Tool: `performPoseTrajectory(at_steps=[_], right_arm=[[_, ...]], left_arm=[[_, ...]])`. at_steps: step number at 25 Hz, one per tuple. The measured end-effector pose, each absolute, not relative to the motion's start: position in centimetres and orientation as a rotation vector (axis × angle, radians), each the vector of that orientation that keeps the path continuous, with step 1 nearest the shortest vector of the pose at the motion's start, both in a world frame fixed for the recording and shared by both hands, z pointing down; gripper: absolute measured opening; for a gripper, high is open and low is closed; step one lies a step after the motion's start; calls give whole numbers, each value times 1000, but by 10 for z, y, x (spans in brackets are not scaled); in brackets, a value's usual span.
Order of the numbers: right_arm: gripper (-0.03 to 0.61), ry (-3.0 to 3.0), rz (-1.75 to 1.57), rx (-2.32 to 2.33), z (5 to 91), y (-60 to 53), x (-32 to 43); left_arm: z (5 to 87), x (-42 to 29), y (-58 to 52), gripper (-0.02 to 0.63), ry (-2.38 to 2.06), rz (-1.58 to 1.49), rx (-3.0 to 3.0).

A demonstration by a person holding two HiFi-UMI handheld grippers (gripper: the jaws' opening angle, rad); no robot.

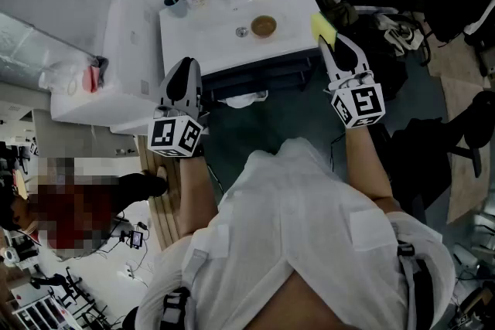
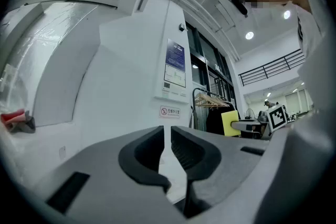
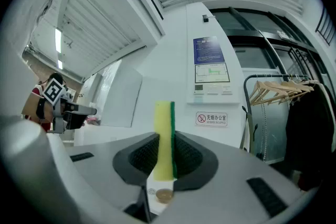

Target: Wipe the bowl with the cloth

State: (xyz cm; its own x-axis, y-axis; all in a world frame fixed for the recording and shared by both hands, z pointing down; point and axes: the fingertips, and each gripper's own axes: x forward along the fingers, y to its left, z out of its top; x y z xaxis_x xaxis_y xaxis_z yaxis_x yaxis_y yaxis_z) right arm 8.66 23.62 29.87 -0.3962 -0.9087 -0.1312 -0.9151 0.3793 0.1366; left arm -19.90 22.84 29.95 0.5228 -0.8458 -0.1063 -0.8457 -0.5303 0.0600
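White tabletop [image 1: 203,36], round bowl [image 1: 264,26], yellow sponge [image 1: 322,28]

Spongy cloth [image 3: 164,139], rough green backing, bowl [image 1: 264,26] perhaps wooden, smooth table [image 1: 201,39]

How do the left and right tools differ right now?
The right tool is clamped on a yellow-and-green sponge; the left tool holds nothing. The left tool's jaws stand a narrow gap apart; the right tool's press the sponge. Both point toward the white table with the bowl.
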Motion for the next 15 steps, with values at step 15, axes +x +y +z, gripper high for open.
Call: performPoseTrajectory(at_steps=[15], right_arm=[[78,2613,242,-1701,310,232,76]], left_arm=[[313,-204,223,48,-1492,-173,2723]])
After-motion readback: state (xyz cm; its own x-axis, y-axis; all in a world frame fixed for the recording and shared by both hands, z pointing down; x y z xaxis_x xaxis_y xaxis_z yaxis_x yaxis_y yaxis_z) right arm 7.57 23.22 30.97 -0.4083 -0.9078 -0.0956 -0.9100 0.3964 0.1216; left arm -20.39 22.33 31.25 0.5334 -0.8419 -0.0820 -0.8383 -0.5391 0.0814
